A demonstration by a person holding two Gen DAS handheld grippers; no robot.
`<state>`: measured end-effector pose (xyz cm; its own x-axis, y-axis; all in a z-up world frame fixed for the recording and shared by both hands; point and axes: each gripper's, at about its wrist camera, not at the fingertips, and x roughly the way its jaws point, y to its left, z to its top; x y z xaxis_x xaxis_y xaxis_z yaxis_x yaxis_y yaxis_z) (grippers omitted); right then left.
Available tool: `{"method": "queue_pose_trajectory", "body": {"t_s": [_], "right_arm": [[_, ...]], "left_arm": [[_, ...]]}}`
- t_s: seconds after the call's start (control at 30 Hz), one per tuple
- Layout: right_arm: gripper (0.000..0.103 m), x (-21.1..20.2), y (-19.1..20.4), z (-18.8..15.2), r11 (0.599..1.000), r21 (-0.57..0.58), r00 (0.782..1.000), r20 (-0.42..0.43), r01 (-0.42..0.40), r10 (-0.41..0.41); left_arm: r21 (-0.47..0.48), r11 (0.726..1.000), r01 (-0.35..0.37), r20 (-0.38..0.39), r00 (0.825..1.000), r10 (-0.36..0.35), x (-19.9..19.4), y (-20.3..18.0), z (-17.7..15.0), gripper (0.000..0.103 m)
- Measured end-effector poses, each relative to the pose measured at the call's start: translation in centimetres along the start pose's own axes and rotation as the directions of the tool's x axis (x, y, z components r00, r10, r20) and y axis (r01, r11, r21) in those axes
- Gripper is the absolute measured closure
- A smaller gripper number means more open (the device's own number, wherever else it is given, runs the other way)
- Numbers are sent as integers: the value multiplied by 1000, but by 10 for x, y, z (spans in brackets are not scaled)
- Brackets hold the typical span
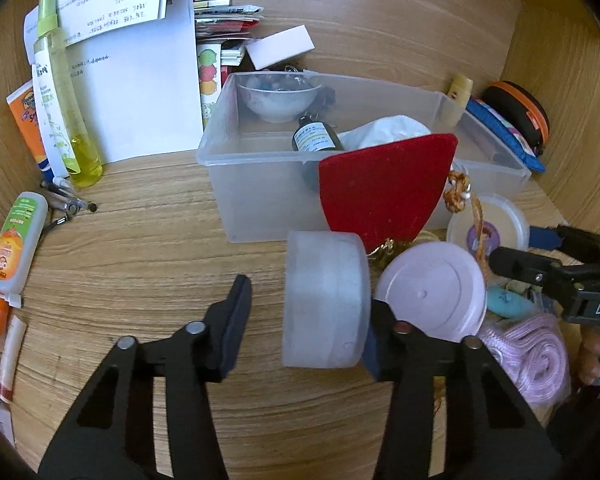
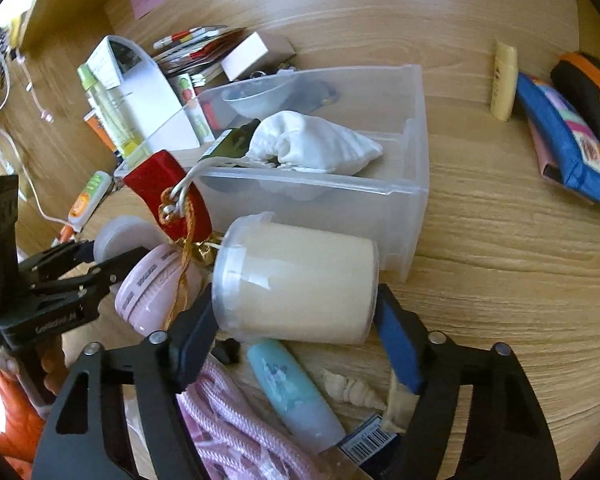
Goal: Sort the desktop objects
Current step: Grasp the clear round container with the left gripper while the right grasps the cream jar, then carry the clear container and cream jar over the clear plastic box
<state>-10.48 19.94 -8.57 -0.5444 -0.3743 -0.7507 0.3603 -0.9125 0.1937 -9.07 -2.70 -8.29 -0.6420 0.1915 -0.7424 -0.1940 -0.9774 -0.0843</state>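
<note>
Frosted lid sits on edge between fingers of my left tool, jaws spread; right pad touching it, left pad apart. Cream-filled jar lies on its side, pinched in my right tool. Just beside: pink jar, pink cord, blue tube. Beyond, red pouch leans on clear bin on desk. Bin holds white shell, dark bottle, bowl.
</note>
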Motion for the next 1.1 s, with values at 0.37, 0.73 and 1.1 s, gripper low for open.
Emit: {"method": "queue_pose_trajectory", "body": {"t_s": [0.37,0.73,1.1], "right_arm": [[38,-4,4,-1,998,-19,996,73,53,-52],[39,-29,7,3,998,-35,991,131,47,-42],[39,-58,10,15,998,-56,978,206,42,-30]], "left_arm": [[-6,1000,-23,39,999,23,0,-3,0,74],[-41,998,-43,96,994,46,-17,-2,0,74],[-37,998,-58,177,982,63,-46,-8,10,74]]}}
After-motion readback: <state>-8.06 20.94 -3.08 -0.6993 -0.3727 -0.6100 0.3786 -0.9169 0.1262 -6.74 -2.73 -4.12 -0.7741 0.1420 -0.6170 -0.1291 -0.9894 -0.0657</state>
